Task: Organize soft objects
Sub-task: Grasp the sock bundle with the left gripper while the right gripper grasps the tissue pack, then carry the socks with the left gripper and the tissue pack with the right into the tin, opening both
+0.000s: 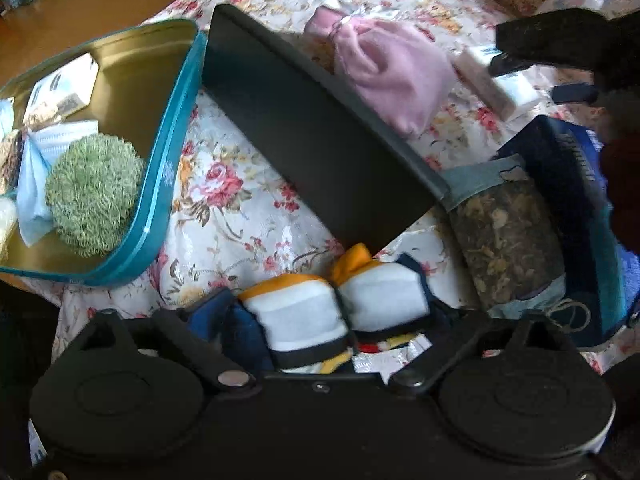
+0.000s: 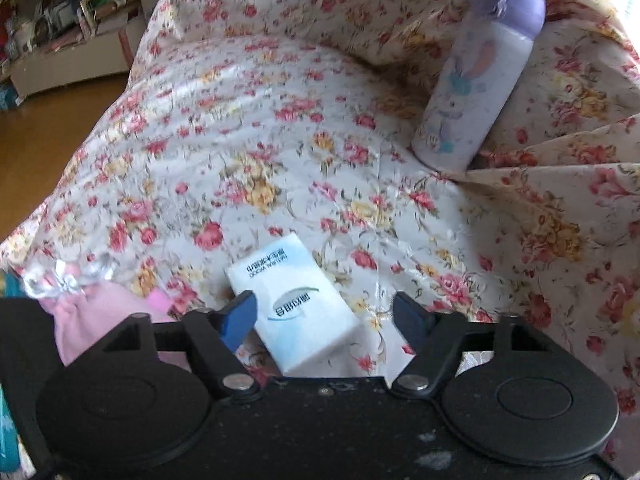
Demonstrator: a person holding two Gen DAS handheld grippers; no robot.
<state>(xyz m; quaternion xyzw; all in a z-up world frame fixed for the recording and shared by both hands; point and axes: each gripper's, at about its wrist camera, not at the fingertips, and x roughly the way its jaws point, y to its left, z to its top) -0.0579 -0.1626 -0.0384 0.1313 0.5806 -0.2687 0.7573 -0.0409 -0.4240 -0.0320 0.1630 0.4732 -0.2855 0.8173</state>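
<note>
Floral bedding (image 2: 280,140) lies under everything, and between your right gripper (image 2: 324,312) jaws sits one white tissue pack (image 2: 300,304), the blue left pad touching its edge and the other pad clear, so the jaws stand partly open with no grip, while one lilac bottle (image 2: 480,68) leans far ahead. Your left gripper (image 1: 320,320) fingertips are hidden; one plush toy (image 1: 340,308), its white and orange feet showing, fills the gap, though I cannot tell whether it is pinched. Ahead lie one pink pouch (image 1: 392,76), one teal tin (image 1: 168,168) holding one green pom-pom (image 1: 92,196), one black lid (image 1: 312,132), and one dark jar (image 1: 508,240), partly covered.
</note>
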